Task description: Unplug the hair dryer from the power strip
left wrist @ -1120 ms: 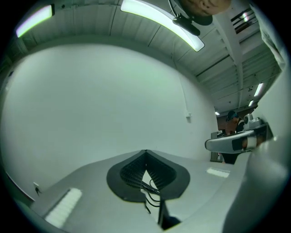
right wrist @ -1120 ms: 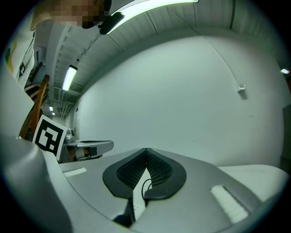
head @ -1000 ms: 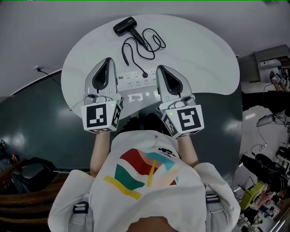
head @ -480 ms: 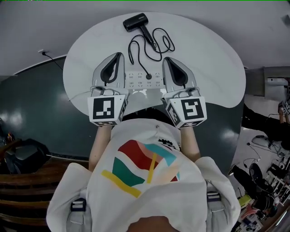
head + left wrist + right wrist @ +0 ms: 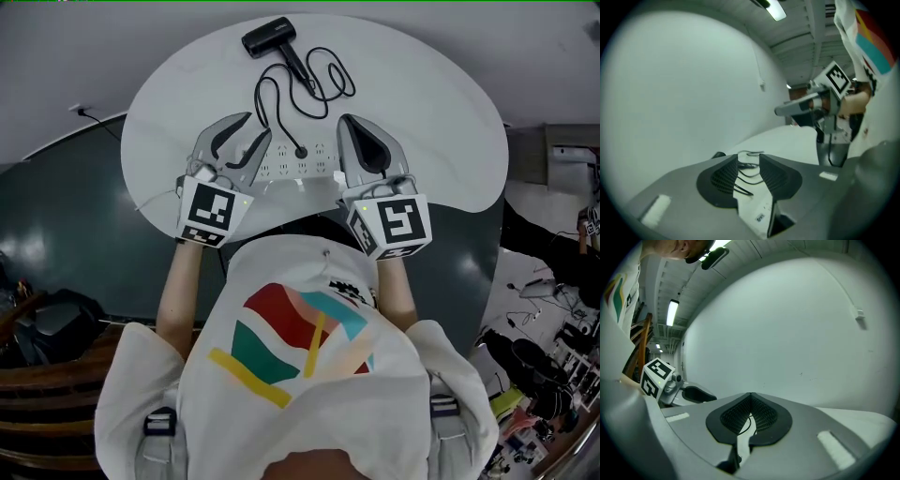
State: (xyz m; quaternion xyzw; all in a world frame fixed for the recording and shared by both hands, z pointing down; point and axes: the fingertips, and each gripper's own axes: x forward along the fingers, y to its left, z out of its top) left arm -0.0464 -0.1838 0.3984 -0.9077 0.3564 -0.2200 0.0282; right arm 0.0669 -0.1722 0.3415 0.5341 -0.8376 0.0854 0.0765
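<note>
Left tongs (image 5: 251,131): shut half a second ago, now opening, jaws wide; the tool has rolled and dropped toward the left end of the power strip (image 5: 298,161). Right tongs (image 5: 352,127): jaws together, nothing gripped, much as before, at the strip's right end.

Left gripper view: the strip's white end shows in the gap of the left tongs (image 5: 748,159), pads clear of it, with loops of cord (image 5: 749,165) beyond. Right gripper view: the right tongs (image 5: 751,398) leave only a slit.

Head view alone: the plug (image 5: 301,152) is seated in the strip, and the cord (image 5: 314,80) runs to the hair dryer (image 5: 269,36) at 12 o'clock, near the far rim.

The strip lies by the near edge of the bench (image 5: 450,112). Bare top at 3 o'clock of the right tongs.
</note>
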